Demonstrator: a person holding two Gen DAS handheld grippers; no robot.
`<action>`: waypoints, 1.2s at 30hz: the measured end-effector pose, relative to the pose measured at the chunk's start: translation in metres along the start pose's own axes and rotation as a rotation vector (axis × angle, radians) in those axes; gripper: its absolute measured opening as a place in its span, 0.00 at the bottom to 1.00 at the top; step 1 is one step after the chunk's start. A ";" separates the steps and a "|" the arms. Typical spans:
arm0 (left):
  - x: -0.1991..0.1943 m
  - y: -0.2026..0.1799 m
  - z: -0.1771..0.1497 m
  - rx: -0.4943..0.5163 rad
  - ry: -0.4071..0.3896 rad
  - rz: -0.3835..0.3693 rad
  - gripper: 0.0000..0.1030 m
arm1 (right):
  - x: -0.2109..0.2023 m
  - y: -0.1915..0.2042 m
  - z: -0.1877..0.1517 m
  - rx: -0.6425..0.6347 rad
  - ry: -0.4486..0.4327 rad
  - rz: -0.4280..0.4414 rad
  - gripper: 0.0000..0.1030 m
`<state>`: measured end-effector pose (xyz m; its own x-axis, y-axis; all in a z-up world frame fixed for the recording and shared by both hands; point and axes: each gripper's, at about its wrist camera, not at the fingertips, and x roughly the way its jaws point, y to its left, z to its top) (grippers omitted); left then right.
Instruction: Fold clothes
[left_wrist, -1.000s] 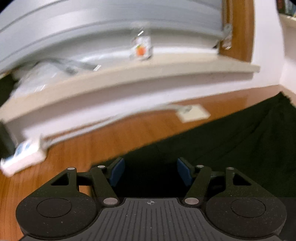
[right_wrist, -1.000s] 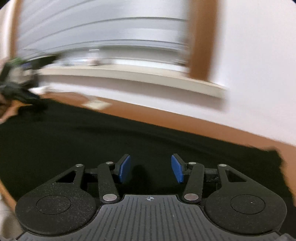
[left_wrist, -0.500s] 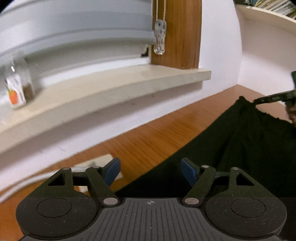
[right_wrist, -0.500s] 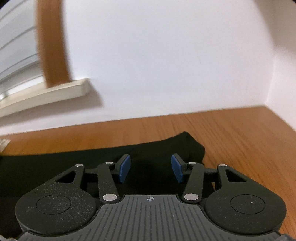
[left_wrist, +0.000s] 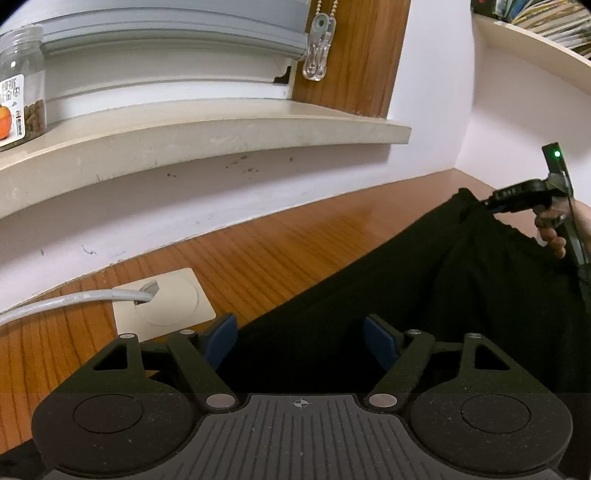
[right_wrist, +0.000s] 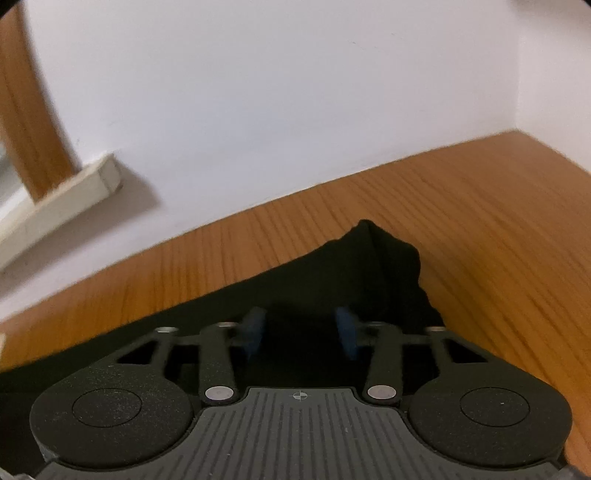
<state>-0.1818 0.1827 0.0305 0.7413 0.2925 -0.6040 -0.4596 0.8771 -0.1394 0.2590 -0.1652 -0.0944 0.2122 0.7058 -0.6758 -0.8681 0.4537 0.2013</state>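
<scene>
A black garment (left_wrist: 461, 295) lies spread on the wooden table (left_wrist: 295, 240). My left gripper (left_wrist: 299, 339) hovers over the garment's far edge. Its jaws are opening, the blue pads (left_wrist: 221, 338) wide apart, and nothing is pinched. At the far right, a hand holds my right gripper (left_wrist: 496, 206) at the garment's far corner. In the right wrist view, my right gripper (right_wrist: 299, 332) sits low over that puckered corner (right_wrist: 373, 254). Its jaws are closing with black cloth between the pads (right_wrist: 253, 332). A gap still shows there.
A beige cable plate (left_wrist: 162, 301) with a white cable (left_wrist: 74, 299) sits left of the garment's edge. Behind the table are the wall, a window sill (left_wrist: 221, 129) with a jar (left_wrist: 18, 88), and a shelf (left_wrist: 535, 48) at right. Bare wood (right_wrist: 498, 229) lies right of the corner.
The left gripper slid right along the garment's far edge and its jaws widened. The right gripper swung to the garment's right corner, rolled, dropped lower, and its pads came closer together.
</scene>
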 end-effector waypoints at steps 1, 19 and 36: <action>0.000 0.000 0.000 -0.002 0.000 -0.002 0.77 | -0.001 0.002 -0.001 -0.013 -0.010 -0.006 0.10; 0.001 -0.001 0.000 0.015 0.009 0.001 0.82 | -0.150 -0.070 -0.052 -0.030 -0.241 -0.127 0.34; 0.005 0.005 -0.001 -0.015 0.031 0.068 0.99 | -0.130 -0.095 -0.106 -0.026 -0.189 -0.166 0.51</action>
<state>-0.1810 0.1886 0.0257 0.6928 0.3394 -0.6363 -0.5161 0.8496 -0.1087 0.2659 -0.3577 -0.1006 0.4310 0.7129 -0.5532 -0.8249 0.5598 0.0787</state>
